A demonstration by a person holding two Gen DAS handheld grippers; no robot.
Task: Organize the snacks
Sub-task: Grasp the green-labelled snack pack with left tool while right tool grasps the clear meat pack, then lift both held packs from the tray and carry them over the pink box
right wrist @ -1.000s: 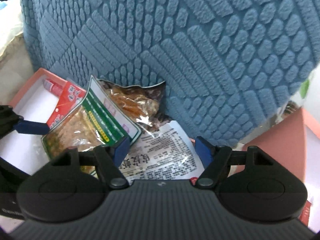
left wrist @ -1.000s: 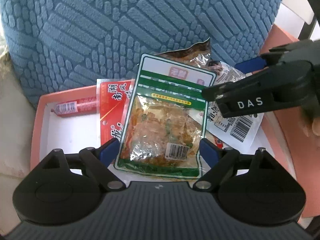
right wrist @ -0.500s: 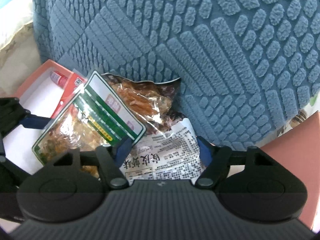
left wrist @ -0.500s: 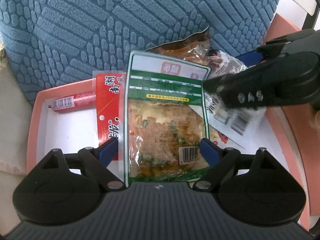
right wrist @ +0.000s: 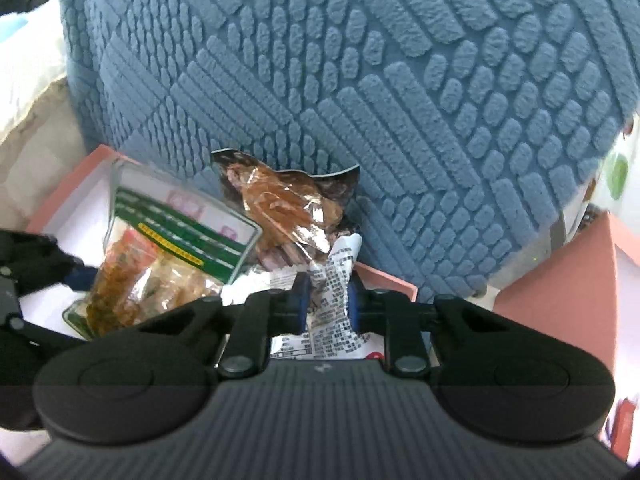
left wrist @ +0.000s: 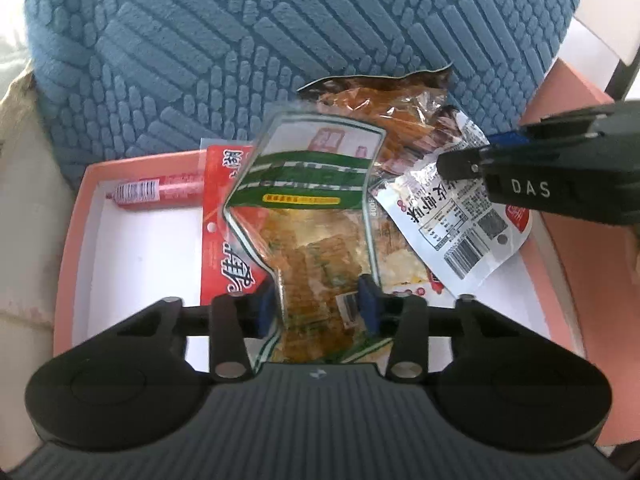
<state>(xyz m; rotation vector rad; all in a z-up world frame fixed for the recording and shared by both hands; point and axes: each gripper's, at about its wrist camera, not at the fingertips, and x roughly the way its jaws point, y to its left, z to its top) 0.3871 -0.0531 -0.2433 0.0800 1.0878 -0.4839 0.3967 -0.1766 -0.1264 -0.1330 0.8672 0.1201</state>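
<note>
My left gripper (left wrist: 318, 300) is shut on the green-bordered clear snack pouch (left wrist: 308, 216), crumpling its lower part over the pink tray (left wrist: 76, 220). My right gripper (right wrist: 326, 300) is shut on the white printed snack packet (right wrist: 332, 280); this packet also shows in the left wrist view (left wrist: 452, 220), with the right gripper (left wrist: 560, 176) reaching in from the right. A red packet (left wrist: 218, 232) lies under the pouch. A red sausage stick (left wrist: 156, 192) lies at the tray's back left. A brown foil snack bag (left wrist: 384, 108) leans on the cushion.
A big blue textured cushion (left wrist: 280, 40) stands right behind the tray and fills the background. A second pink box (right wrist: 560, 280) sits to the right. A beige surface (left wrist: 24, 240) lies left of the tray.
Both grippers have closed: the left on the green-bordered pouch, the right on the white printed packet. Both packets are now crumpled between the fingers.
</note>
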